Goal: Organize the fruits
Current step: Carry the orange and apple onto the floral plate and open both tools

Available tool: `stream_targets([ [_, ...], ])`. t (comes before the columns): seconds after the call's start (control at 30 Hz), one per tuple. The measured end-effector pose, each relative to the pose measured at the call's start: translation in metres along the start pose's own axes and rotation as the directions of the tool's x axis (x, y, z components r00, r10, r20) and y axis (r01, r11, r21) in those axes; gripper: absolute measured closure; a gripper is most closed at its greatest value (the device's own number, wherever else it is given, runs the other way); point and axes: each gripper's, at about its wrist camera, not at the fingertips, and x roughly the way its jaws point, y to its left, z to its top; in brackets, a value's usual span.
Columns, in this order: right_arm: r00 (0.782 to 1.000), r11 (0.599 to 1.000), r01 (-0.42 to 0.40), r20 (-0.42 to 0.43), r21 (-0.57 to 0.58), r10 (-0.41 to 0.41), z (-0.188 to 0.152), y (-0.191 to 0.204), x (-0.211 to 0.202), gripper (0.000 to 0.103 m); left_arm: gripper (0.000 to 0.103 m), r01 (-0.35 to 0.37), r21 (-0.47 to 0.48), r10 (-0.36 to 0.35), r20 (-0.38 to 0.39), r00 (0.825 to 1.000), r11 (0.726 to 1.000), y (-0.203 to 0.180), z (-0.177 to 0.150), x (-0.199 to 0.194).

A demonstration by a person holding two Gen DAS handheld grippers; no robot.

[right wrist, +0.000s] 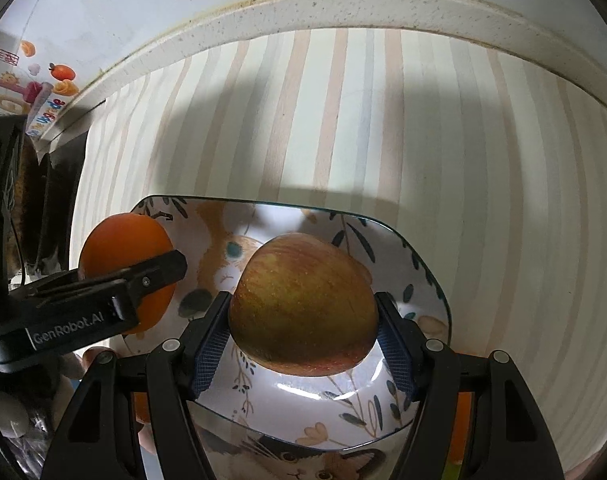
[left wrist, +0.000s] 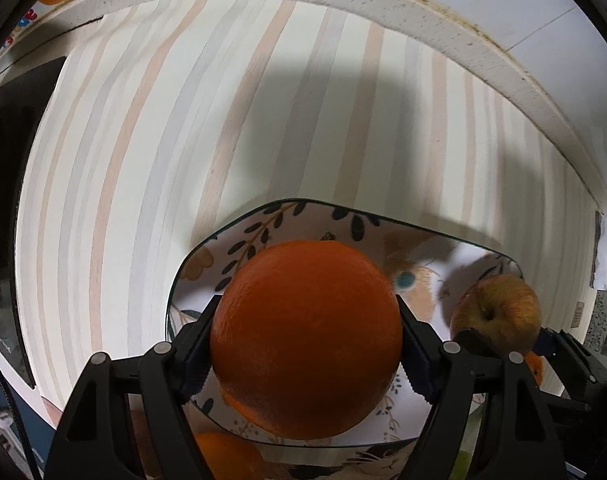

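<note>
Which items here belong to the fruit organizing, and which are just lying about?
Job items:
- orange in the left gripper
- apple in the right gripper
- patterned plate beneath both
- second orange at lower left

Lying about:
- striped mat
- printed packaging

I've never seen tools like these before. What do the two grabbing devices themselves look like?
Each hand-held gripper is matte black plastic with two angular, linked fingers joined by round silver pivot pins. The left hand-held gripper and the right hand-held gripper both carry dark blue, textured fingertip pads. White lettering reading GenRobot.AI marks the left one's side, as seen from the right wrist view. No sleeves or hands show.
</note>
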Motion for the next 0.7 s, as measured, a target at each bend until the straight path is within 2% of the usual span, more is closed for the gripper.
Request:
stream_targets([
  [0.3,1.0,1.0,0.0,-0.028,0.017,0.0,0.006,0.003,0.013,0.03,0.025,-0.014,-0.015,0.013,-0.033,0.999,1.0,0.005,0.004,0.0],
  [0.4,1.0,1.0,-0.002,-0.028,0.023,0.002,0.006,0.004,0.007,0.015,0.024,0.0,-0.026,0.0,-0.035,0.999,1.0,0.005,0.011,0.001],
  [0.43,1.0,1.0,0.0,-0.025,0.025,0.001,0.007,0.004,0.005,0.01,0.023,-0.002,-0.024,0.002,-0.015,1.0,1.0,0.005,0.011,-0.005],
  [0.5,1.0,0.999,-0.008,-0.021,0.036,0.009,0.006,0.003,-0.002,0.008,0.015,-0.005,-0.006,0.005,0.017,1.0,1.0,0.003,0.014,-0.017],
  [0.7,0.999,0.999,0.039,-0.018,0.027,-0.039,-0.006,0.0,-0.023,0.008,0.015,-0.048,0.036,0.046,0.07,0.997,0.998,-0.007,0.005,-0.041],
])
